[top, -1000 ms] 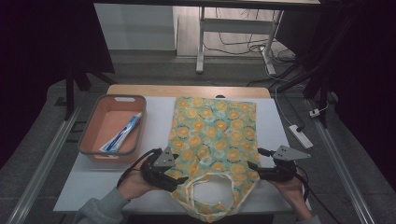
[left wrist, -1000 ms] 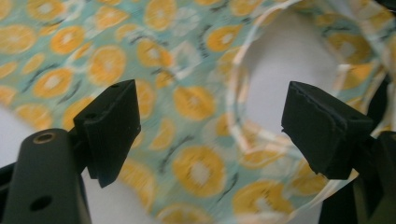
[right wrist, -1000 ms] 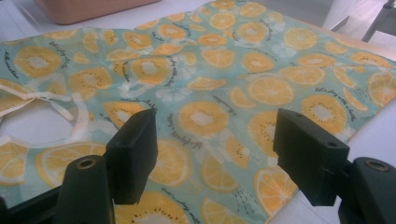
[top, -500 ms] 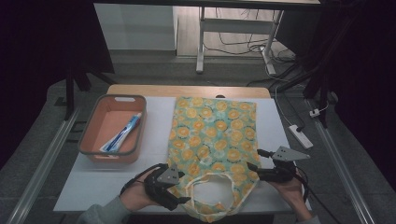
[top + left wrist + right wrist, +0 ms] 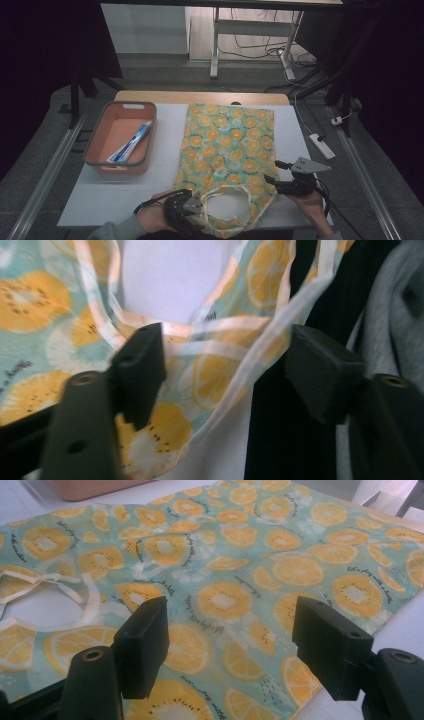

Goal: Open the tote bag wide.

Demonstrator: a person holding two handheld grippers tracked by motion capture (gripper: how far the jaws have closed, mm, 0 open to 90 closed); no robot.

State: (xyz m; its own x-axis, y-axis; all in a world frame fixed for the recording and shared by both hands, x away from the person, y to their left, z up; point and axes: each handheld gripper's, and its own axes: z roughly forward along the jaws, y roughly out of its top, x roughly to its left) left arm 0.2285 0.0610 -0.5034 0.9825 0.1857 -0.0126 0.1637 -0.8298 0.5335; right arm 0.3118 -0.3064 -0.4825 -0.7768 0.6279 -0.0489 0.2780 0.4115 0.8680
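A cloth tote bag (image 5: 230, 145) printed with orange slices lies flat on the white table (image 5: 100, 200), its cream handle loop (image 5: 226, 189) at the near edge. My left gripper (image 5: 200, 207) sits at the bag's near left corner beside the handle. In the left gripper view it (image 5: 227, 360) is open, with the handle strap (image 5: 280, 335) and the bag's hem between its jaws. My right gripper (image 5: 272, 172) hovers at the bag's near right edge. Seen in the right gripper view, it (image 5: 230, 630) is open over the printed cloth (image 5: 280, 555) and holds nothing.
An orange tray (image 5: 95, 155) stands at the table's left and holds a blue and white tube-like item (image 5: 131, 142). A white power strip (image 5: 321, 146) lies on the floor to the right. A wooden strip (image 5: 200, 97) runs along the far edge.
My left gripper has moved back toward the person and to the right, from the bag's left edge to its near corner by the handle. The right gripper has barely moved.
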